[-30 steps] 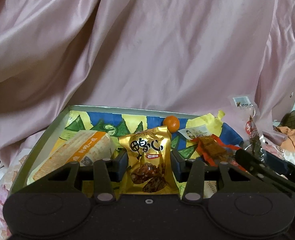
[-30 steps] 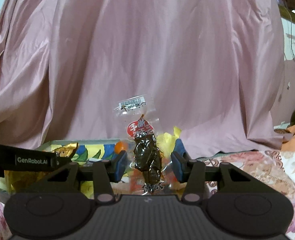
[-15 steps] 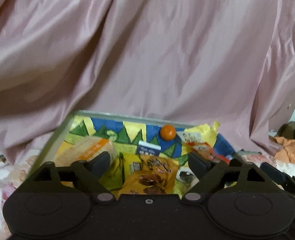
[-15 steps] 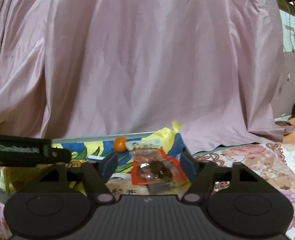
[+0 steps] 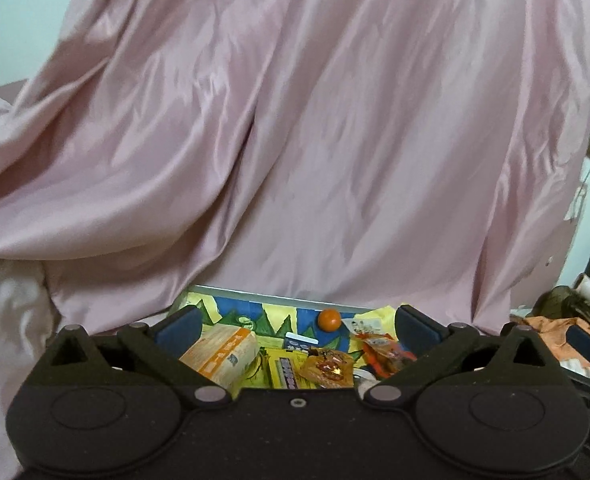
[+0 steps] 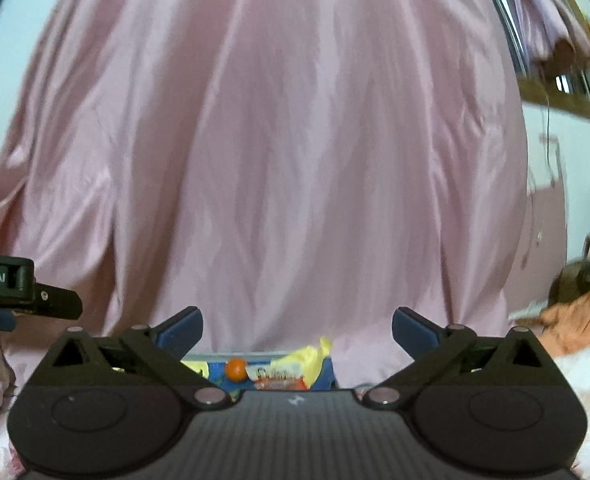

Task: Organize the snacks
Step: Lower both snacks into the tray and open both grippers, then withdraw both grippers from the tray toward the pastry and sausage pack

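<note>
Above the tray's rim [image 5: 255, 293], both hand-held grippers [image 5: 295, 326] [image 6: 297, 330] gape wide, just opened, empty.

Left gripper [image 5: 297, 322]: jaws just been opening, now spread wide w/ nothing between the blue pads [image 5: 179, 326], tilted a bit downward. Right gripper [image 6: 297, 326]: same, jaws just been opening, wide apart & empty, pointing about level. Left gripper's side also shows at left edge of right wrist view.
</note>
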The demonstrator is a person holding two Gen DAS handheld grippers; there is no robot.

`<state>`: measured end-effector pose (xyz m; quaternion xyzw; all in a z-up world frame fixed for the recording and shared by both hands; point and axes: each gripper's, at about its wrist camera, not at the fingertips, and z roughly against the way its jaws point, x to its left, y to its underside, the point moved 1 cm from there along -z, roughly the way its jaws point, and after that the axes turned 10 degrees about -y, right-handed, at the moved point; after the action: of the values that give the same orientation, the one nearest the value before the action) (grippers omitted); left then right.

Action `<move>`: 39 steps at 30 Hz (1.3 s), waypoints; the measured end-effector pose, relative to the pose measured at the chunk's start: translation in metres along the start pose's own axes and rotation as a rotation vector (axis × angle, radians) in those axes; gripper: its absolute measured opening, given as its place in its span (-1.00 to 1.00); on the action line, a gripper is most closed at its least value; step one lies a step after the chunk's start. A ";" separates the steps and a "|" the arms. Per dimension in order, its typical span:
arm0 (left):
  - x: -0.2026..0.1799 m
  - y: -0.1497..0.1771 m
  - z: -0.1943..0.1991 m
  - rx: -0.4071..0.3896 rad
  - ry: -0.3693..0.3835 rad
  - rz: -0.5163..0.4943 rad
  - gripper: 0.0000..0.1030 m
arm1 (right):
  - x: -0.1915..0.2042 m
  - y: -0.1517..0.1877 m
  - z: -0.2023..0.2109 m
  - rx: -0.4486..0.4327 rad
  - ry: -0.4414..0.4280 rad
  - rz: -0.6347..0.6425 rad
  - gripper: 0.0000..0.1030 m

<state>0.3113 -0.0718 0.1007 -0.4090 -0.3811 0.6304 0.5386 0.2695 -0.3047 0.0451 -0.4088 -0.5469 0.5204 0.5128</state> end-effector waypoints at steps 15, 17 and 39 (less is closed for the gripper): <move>0.034 0.032 0.087 0.013 0.012 0.047 0.99 | 0.029 -0.008 0.108 -0.034 0.008 0.070 1.00; 0.039 0.039 0.096 0.016 0.017 0.042 0.99 | 0.034 -0.005 0.118 -0.011 0.004 0.074 1.00; 0.051 0.132 0.142 0.085 0.057 -0.170 0.99 | 0.074 0.053 0.186 0.300 -0.046 0.219 1.00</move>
<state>0.1269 -0.0439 0.0275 -0.3697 -0.3720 0.5861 0.6177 0.0715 -0.2536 0.0157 -0.3726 -0.4269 0.6582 0.4956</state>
